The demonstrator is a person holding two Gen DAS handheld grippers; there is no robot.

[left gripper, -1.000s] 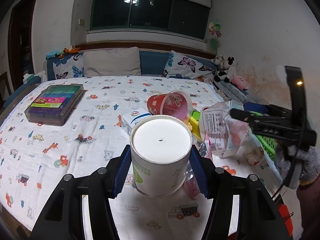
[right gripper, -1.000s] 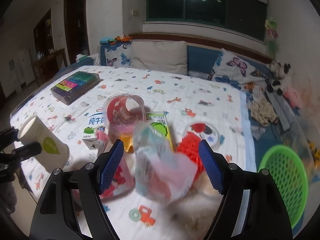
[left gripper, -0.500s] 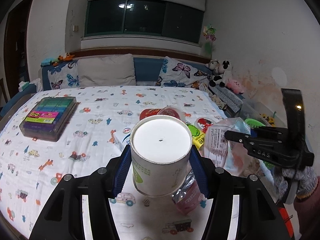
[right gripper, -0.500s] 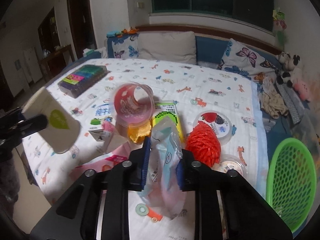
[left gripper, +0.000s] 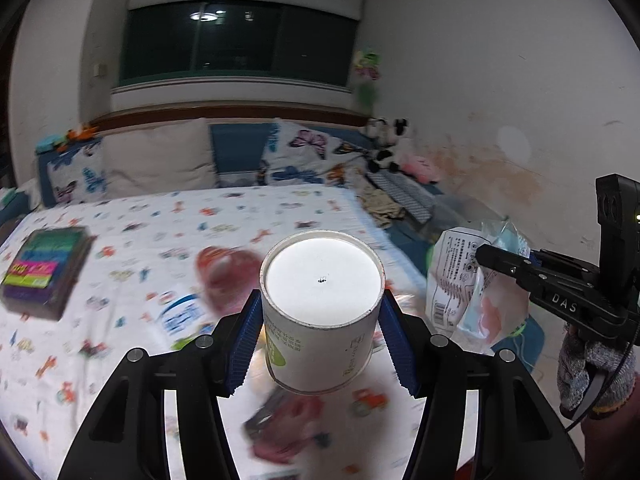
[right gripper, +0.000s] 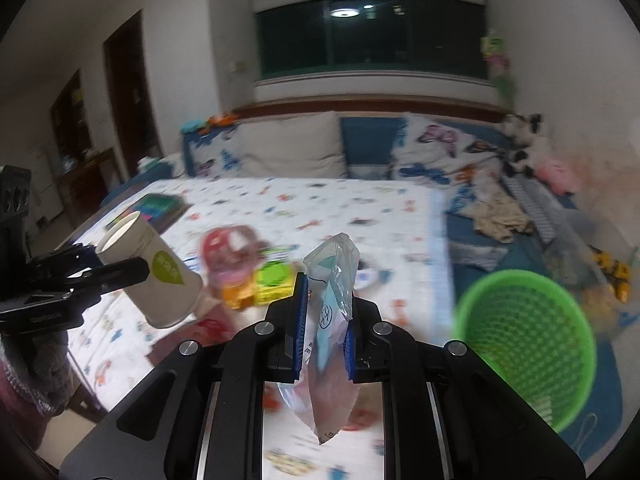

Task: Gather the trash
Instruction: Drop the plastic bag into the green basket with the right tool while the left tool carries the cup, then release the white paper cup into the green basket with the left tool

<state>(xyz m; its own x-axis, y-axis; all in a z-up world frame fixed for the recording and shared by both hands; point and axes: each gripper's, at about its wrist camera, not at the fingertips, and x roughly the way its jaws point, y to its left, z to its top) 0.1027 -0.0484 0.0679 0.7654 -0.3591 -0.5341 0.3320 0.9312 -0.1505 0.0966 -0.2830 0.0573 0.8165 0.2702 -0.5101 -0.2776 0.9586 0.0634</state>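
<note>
The left gripper (left gripper: 322, 344) fingers clamp a white paper cup (left gripper: 322, 312) on both sides, held above the bed (left gripper: 240, 216). The right gripper (right gripper: 324, 334) fingers are clenched on a clear plastic bag (right gripper: 330, 320), which hangs between them. Beyond, at right, stands a green basket (right gripper: 524, 344). Litter on the bed is blurred.

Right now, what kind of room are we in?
Most likely a bedroom: a wide bed with a cartoon-print sheet, pillows along its head, and stuffed toys by the wall.
</note>
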